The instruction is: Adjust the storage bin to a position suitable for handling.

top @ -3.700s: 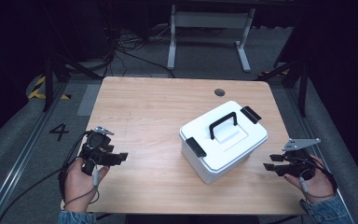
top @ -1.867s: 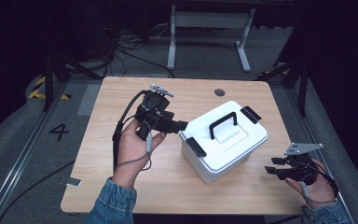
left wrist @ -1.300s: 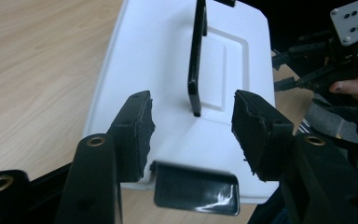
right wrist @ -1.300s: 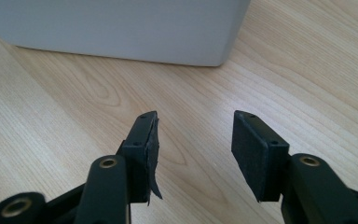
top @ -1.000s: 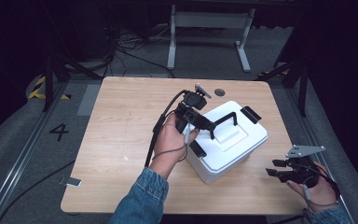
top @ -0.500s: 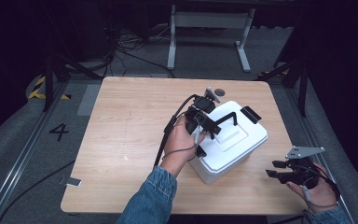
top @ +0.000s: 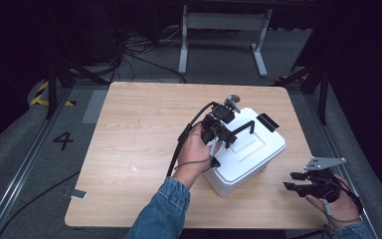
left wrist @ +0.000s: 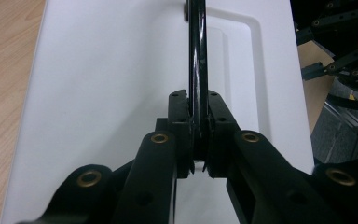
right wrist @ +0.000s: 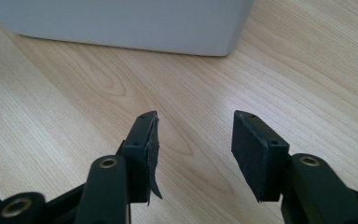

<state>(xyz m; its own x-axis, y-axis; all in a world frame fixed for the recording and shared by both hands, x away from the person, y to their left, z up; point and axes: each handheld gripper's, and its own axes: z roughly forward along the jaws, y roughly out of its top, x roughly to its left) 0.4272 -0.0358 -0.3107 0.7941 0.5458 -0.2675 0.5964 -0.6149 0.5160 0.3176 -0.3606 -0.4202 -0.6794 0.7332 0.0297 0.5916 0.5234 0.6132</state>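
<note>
1. The left hand-held gripper (top: 223, 133), black and two-jawed, now sits over the white rectangular plastic storage box (top: 258, 157). A few seconds ago it lay near the table's left front edge. Since then it has travelled across to the lid, closing in over the last second.

2. In the left gripper view its jaws are pressed together on the thin black carry handle (left wrist: 197, 60) of the box, the bar running up between the pads (left wrist: 179, 122). Half a second ago, from the high view, the gripper was only arriving at the handle. The clamp looks like the fresh change.

3. In the high view the handle (top: 242, 128) stands raised off the lid rather than folded flat in its recess.

4. The box rests on the light wooden tabletop (top: 134, 134), right of centre and turned at an angle. It sits in much the same spot as in the earlier pictures. Black latches show at its far end (top: 267, 122).

5. The right hand-held gripper (top: 298, 182) is at the table's right front corner, barely moved throughout. In the right gripper view its jaws stand apart over bare wood, holding nothing, with the box's wall (right wrist: 121, 23) just ahead.

6. My reading: with the handle gripped, the reach is finished. A lift or carry of the box seems the likely next move, though the box appears not yet raised.
</note>
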